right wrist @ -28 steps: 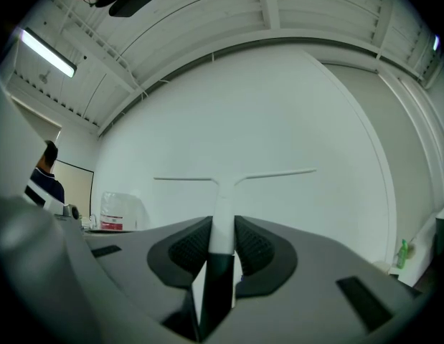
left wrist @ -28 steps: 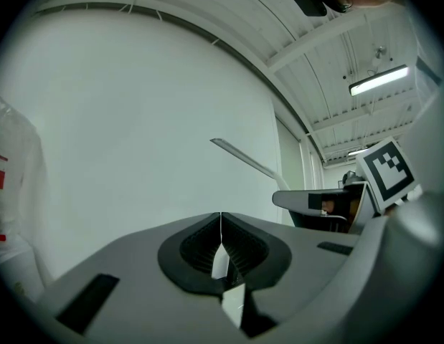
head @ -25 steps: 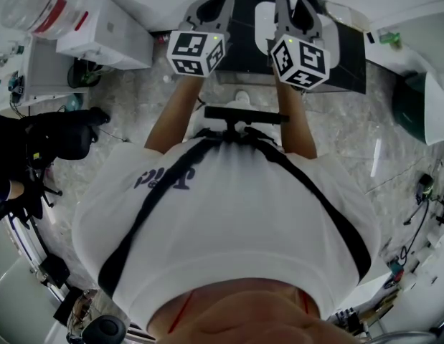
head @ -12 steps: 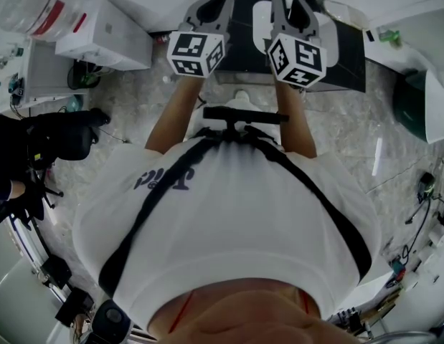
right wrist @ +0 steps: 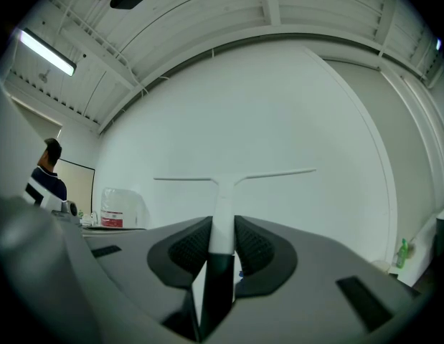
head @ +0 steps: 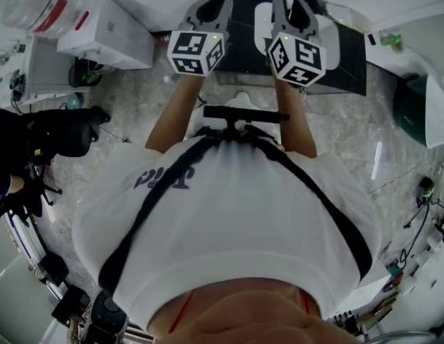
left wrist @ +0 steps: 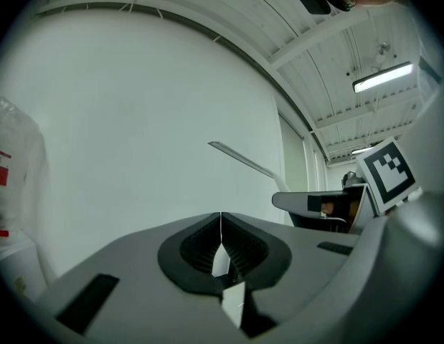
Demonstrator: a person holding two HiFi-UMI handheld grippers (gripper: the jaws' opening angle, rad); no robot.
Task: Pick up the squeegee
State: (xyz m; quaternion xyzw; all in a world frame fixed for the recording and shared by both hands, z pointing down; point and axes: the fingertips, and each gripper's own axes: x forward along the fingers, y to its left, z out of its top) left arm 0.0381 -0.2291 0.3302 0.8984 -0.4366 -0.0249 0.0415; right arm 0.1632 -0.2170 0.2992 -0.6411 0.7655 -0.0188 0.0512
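Barely anything has shifted in the last second: the black-and-white marker cube (head: 298, 58) on the right gripper (right wrist: 222, 224) has only edged a touch toward its twin (head: 195, 52) on the left gripper (left wrist: 220, 224). That makes two grippers, two cubes and one squeegee. The right gripper's jaws stand part-way apart and clamp the handle of the white T-shaped squeegee (right wrist: 220, 203), whose lower handle is black. It stands upright between the pads, with its thin blade crossing level above them. The left gripper is closed on nothing, pad against pad, just beside the right one. Both reach out level over a black rectangular mat (head: 347, 63), and their bodies cover part of it. Off to the left sit a white box (head: 107, 31) and a clear plastic container with a red label (head: 31, 9). A dark green bin (head: 415, 110) stands to the right. A person in dark clothing (head: 35, 142) is well apart at the left edge.
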